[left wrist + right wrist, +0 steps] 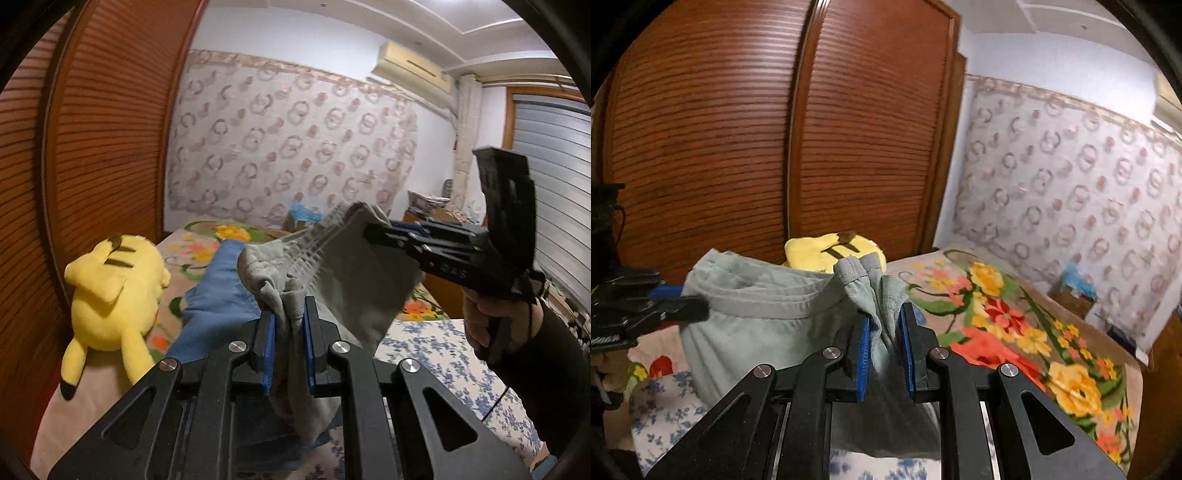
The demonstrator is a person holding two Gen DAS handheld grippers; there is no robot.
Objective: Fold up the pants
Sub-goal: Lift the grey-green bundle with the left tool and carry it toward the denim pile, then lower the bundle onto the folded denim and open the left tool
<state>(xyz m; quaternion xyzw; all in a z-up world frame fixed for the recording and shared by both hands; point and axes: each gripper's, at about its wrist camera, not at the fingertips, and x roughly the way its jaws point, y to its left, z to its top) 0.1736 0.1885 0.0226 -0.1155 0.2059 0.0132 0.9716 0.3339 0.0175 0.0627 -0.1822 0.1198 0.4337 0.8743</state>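
One pair of pale grey-green cotton pants (354, 258), one yellow plush toy (110, 288) — both black grippers, left (290, 314) and right (886, 321), clamp the bunched, ribbed waistband.

Grey-green pants (354, 266), blue pads on black left gripper (290, 314), yellow plush toy (110, 291) with black-tipped ears, blue garment (218, 295), floral blanket (1015, 325) in red, yellow, green, blue-flowered white sheet (443, 354), reddish-brown louvred wardrobe doors (738, 129), ring-patterned pale mattress (295, 140)

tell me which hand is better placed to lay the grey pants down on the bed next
Neither clearly: the left gripper and right gripper both pinch the raised grey pants. Perhaps left, nearer the blue-flowered sheet.
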